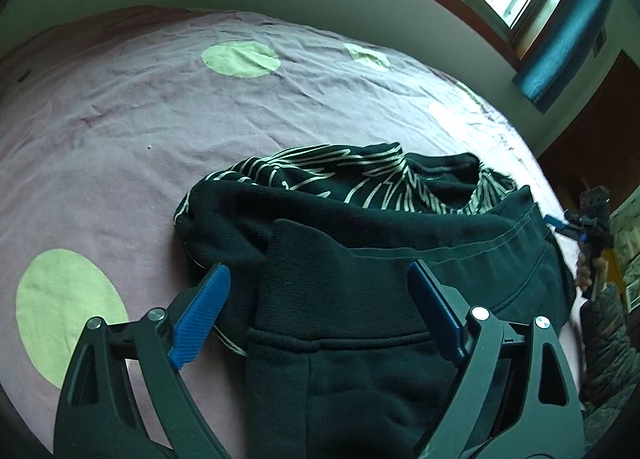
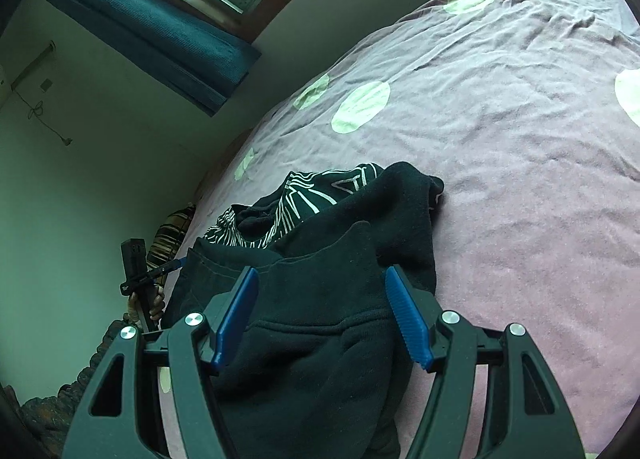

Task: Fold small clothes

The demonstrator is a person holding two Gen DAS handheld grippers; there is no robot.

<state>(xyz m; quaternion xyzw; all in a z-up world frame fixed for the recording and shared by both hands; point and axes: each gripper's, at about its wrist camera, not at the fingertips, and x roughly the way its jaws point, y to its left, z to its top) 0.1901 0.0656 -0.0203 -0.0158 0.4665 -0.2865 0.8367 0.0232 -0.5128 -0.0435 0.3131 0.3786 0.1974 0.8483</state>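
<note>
A small black sweatshirt-like garment point(image 1: 360, 259) lies crumpled on the purple bed sheet point(image 1: 160, 131), on top of a black cloth with white line print point(image 1: 320, 175). My left gripper point(image 1: 320, 291) is open, its blue fingers point(image 1: 200, 315) on either side of the ribbed cuff point(image 1: 328, 291). My right gripper point(image 2: 320, 299) is open over another part of the same black garment point(image 2: 320, 319); the printed cloth point(image 2: 308, 195) lies beyond it. Each gripper shows small at the edge of the other's view: the right one point(image 1: 576, 225) and the left one point(image 2: 160, 271).
The bed sheet point(image 2: 500, 163) has pale green dots point(image 2: 360, 107). A wall and a window with a teal blind point(image 2: 160, 27) stand behind the bed. A striped cushion point(image 2: 168, 235) lies by the bed's edge.
</note>
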